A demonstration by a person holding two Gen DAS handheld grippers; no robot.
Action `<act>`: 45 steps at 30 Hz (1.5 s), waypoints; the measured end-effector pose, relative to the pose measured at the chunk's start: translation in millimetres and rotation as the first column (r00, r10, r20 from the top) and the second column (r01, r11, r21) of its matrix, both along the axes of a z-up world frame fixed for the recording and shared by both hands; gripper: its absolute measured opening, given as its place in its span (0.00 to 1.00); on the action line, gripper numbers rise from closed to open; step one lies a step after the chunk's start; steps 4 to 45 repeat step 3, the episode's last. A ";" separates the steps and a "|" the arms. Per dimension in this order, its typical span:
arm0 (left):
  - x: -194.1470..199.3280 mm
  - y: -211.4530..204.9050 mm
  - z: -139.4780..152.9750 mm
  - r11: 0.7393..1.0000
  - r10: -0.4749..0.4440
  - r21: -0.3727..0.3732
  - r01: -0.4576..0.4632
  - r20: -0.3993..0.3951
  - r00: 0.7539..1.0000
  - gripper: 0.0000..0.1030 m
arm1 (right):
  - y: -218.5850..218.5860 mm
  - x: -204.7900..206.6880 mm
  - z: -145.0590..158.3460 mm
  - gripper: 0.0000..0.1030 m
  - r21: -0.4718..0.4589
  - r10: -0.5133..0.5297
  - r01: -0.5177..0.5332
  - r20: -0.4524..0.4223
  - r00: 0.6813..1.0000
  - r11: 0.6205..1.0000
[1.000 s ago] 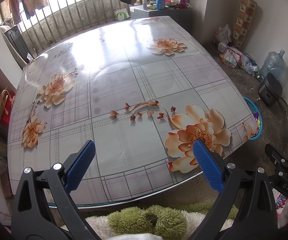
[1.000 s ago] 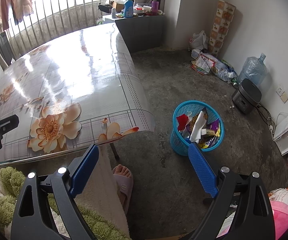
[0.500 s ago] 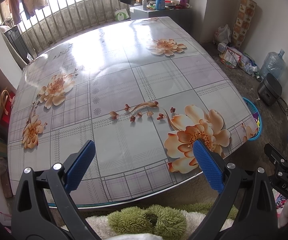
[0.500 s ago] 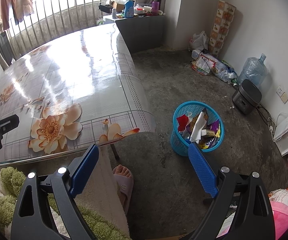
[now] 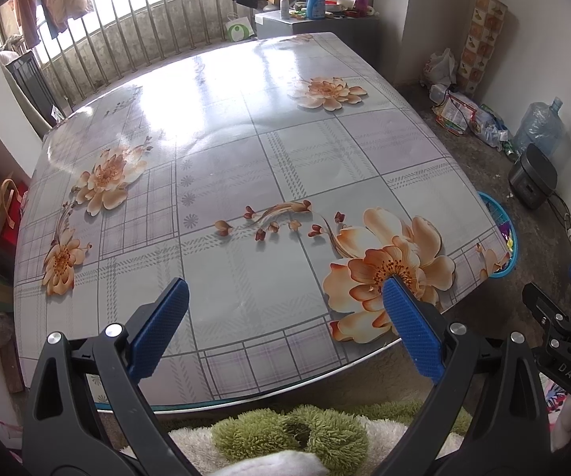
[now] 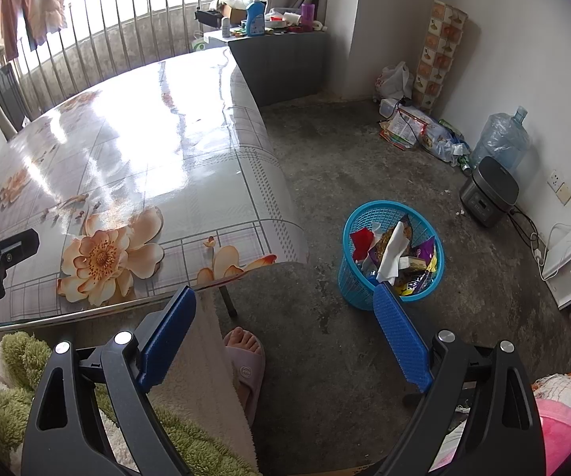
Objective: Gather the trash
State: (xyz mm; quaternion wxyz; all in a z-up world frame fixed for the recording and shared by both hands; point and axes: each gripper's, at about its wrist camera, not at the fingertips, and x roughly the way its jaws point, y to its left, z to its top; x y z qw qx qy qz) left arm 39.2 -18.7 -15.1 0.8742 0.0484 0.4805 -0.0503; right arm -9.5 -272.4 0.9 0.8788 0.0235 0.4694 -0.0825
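The blue basket, full of wrappers and paper, stands on the concrete floor just past the table's corner. The right gripper hangs spread wide and empty above the floor; the left gripper, likewise spread and empty, hovers over the table's near edge.

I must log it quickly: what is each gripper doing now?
Left gripper: open, holding nothing.
Right gripper: open, holding nothing.

No visible change between frames.
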 end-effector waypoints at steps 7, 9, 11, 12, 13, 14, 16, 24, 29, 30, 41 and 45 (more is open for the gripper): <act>0.2 0.1 0.1 1.000 -0.001 -0.001 0.001 0.001 1.000 0.91 | 0.1 0.3 0.2 0.86 0.000 0.000 0.000 0.000 1.000 1.000; 0.2 0.1 0.1 1.000 -0.001 -0.001 0.001 0.001 1.000 0.91 | 0.1 0.3 0.2 0.86 0.000 0.000 0.000 0.000 1.000 1.000; 0.2 0.1 0.1 1.000 -0.001 -0.001 0.001 0.001 1.000 0.91 | 0.1 0.3 0.2 0.86 0.000 0.000 0.000 0.000 1.000 1.000; 0.2 0.1 0.1 1.000 -0.001 -0.001 0.001 0.001 1.000 0.91 | 0.1 0.3 0.2 0.86 0.000 0.000 0.000 0.000 1.000 1.000; 0.2 0.1 0.1 1.000 -0.001 -0.001 0.001 0.001 1.000 0.91 | 0.1 0.3 0.2 0.86 0.000 0.000 0.000 0.000 1.000 1.000; 0.2 0.1 0.1 1.000 -0.001 -0.001 0.001 0.001 1.000 0.91 | 0.1 0.3 0.2 0.86 0.000 0.000 0.000 0.000 1.000 1.000; 0.2 0.1 0.1 1.000 -0.001 -0.001 0.001 0.001 1.000 0.91 | 0.1 0.3 0.2 0.86 0.000 0.000 0.000 0.000 1.000 1.000; 0.2 0.1 0.1 1.000 -0.001 -0.001 0.001 0.001 1.000 0.91 | 0.1 0.3 0.2 0.86 0.000 0.000 0.000 0.000 1.000 1.000; 0.2 0.1 0.1 1.000 -0.001 -0.001 0.001 0.001 1.000 0.91 | 0.1 0.3 0.2 0.86 0.000 0.000 0.000 0.000 1.000 1.000; 0.2 0.1 0.1 1.000 -0.001 -0.001 0.001 0.001 1.000 0.91 | 0.1 0.3 0.2 0.86 0.000 0.000 0.000 0.000 1.000 1.000; 0.2 0.1 0.1 1.000 -0.001 -0.001 0.001 0.001 1.000 0.91 | 0.1 0.3 0.2 0.86 0.000 0.000 0.000 0.000 1.000 1.000; 0.2 0.1 0.1 1.000 -0.001 -0.001 0.001 0.001 1.000 0.91 | 0.1 0.3 0.2 0.86 0.000 0.000 0.000 0.000 1.000 1.000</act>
